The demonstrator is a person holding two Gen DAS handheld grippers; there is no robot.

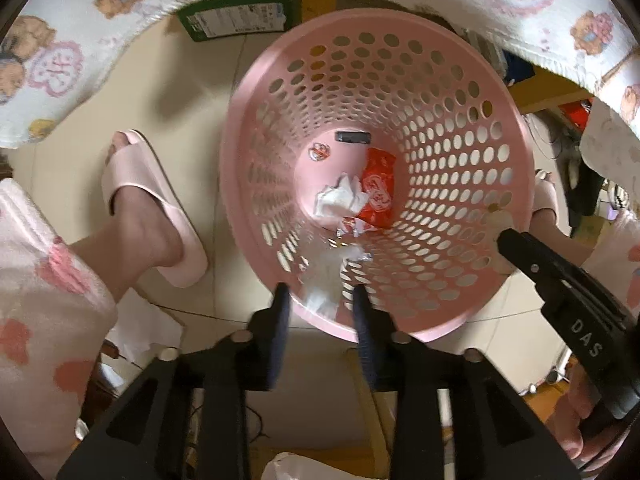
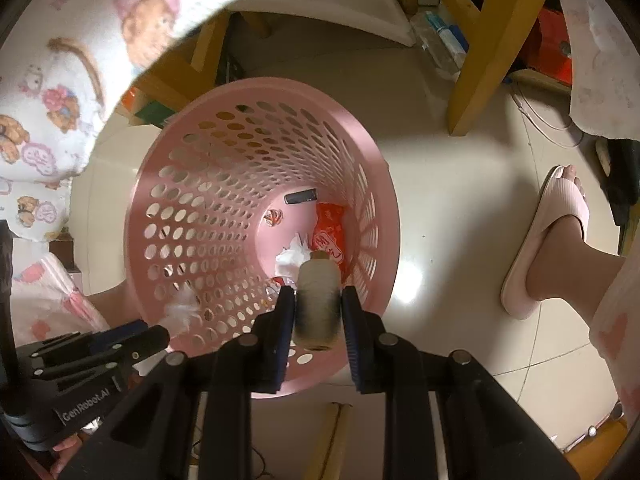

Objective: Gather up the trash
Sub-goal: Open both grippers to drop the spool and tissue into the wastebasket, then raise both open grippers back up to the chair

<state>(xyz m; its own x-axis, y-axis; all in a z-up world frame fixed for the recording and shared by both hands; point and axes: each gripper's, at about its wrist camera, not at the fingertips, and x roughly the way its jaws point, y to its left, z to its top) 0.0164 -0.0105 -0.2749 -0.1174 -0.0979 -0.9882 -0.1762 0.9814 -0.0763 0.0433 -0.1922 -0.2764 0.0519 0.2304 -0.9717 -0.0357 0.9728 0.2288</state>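
Both grippers point down into a pink plastic basket with round holes (image 1: 472,184) that stands on the pale tiled floor (image 2: 452,216). The left gripper (image 1: 320,294) has its jaws apart, and a crumpled white tissue (image 1: 324,280) is between them, blurred, so I cannot tell if the pads touch it. The right gripper (image 2: 318,304) is closed on a small pale spool of thread (image 2: 318,296) above the basket, where a red wrapper (image 1: 378,188), white paper (image 1: 340,200) and a small dark object (image 1: 352,137) lie on the bottom.
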